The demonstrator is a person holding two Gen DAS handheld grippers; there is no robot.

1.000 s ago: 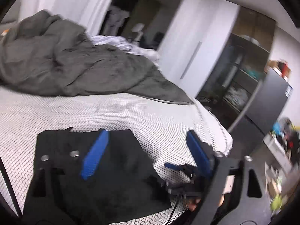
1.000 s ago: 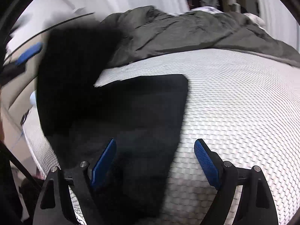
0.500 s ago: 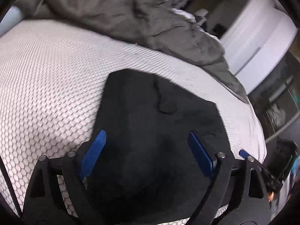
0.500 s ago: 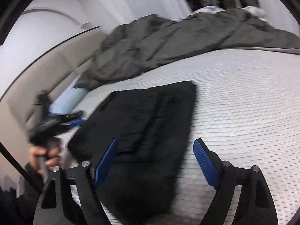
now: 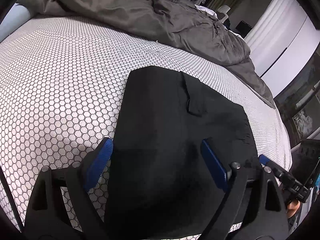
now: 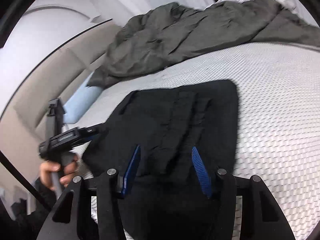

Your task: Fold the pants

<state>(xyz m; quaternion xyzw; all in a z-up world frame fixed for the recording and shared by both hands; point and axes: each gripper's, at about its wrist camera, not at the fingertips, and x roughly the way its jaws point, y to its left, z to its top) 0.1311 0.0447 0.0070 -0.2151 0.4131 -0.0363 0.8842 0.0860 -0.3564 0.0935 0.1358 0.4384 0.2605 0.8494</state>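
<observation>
Above the black pants (image 5: 180,132), the left gripper (image 5: 156,160) stands spread wide, its blue pads clear of the cloth. The right gripper (image 6: 166,170) is closing, with wrinkled pant fabric between its pads; contact cannot be told. The pants lie folded flat on the honeycomb-patterned white mattress (image 5: 60,80), long axis running away from both grippers. Beyond the pants: a crumpled grey duvet (image 5: 150,14) and a pale blue pillow (image 6: 84,104).

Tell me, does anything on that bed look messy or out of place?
The black pants lie fairly flat on the honeycomb-patterned mattress, though a small flap sticks up near their far end and wrinkles run down the middle. Behind them a grey duvet sits bunched in a crumpled heap. Nothing looks spilled or damaged.
</observation>
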